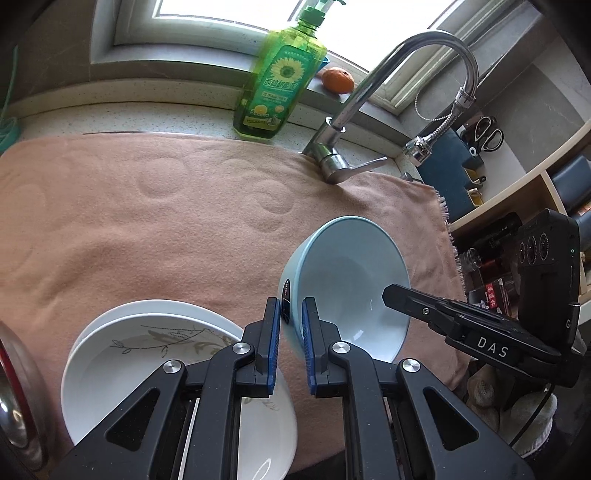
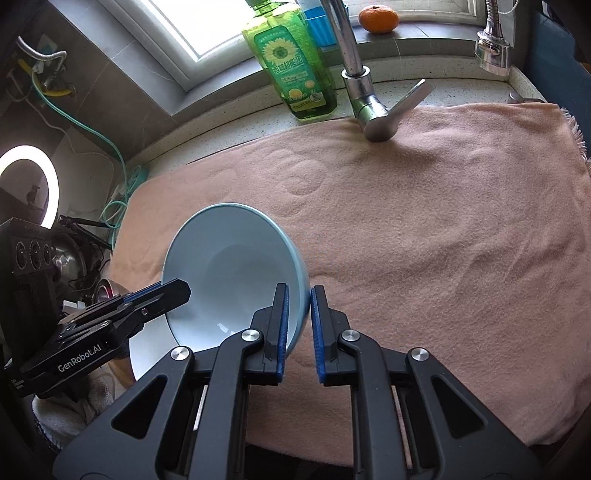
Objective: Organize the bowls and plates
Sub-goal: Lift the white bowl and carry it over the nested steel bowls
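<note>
A light blue bowl (image 1: 351, 273) (image 2: 229, 266) is held tilted over the pink towel (image 1: 147, 221) (image 2: 443, 240), between both grippers. My left gripper (image 1: 291, 306) is shut on its left rim, with one blue pad inside the bowl and one outside. From the other side, my right gripper (image 2: 298, 291) is shut on the opposite rim. In the left wrist view the right gripper (image 1: 388, 293) reaches into the bowl, and in the right wrist view the left gripper (image 2: 181, 290) does the same. Two stacked white plates (image 1: 122, 354) (image 2: 147, 347) with a leaf pattern lie just left of the bowl.
A green dish soap bottle (image 1: 277, 85) (image 2: 295, 62) and a chrome faucet (image 1: 347, 122) (image 2: 365, 96) stand at the towel's far edge. An orange fruit (image 1: 338, 79) (image 2: 378, 18) sits on the windowsill. A metal lid (image 1: 14, 387) is at the left, and shelves (image 1: 517, 177) are at the right.
</note>
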Demonstrator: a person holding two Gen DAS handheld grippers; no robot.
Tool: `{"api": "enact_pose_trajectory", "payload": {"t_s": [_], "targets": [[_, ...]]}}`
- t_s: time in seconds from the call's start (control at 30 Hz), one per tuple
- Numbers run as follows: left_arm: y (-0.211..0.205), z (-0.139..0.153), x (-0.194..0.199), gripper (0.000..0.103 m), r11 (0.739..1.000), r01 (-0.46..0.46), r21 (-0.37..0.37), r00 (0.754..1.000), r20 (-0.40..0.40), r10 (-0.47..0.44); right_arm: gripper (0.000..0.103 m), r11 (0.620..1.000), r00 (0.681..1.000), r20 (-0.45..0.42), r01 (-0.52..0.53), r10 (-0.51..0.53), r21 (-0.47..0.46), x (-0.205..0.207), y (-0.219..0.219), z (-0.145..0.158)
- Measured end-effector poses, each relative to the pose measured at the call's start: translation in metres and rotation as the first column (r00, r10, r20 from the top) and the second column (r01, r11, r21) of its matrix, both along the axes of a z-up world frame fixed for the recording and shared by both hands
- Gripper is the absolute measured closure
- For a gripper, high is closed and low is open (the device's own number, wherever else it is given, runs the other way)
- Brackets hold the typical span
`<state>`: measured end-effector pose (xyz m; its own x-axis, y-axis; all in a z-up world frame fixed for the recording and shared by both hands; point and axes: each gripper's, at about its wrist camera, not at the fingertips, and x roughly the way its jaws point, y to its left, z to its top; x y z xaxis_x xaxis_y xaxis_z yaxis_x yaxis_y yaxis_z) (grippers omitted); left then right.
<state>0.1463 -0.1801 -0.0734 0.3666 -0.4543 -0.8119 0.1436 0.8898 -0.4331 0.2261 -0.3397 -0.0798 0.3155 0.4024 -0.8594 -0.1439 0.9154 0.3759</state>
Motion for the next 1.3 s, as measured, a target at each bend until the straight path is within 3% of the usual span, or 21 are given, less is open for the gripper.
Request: {"api": "enact_pose_trajectory", "payload": {"t_s": [0.57, 1.3], "targets": [[0.102, 0.025, -0.039, 0.093, 0.992, -0.123, -0.016, 0.992, 0.038, 0.124, 0.091, 0.990, 0.990, 0.033, -0.140, 0.140, 0.005, -0.022, 0.109, 0.026], [0.216, 0.029, -0.082, 0.093, 0.951, -0.309, -0.023, 0.950, 0.035, 0.310, 0.091, 0.941, 0.940, 0.049, -0.338, 0.337, 0.007, -0.045, 0.236, 0.034]]}}
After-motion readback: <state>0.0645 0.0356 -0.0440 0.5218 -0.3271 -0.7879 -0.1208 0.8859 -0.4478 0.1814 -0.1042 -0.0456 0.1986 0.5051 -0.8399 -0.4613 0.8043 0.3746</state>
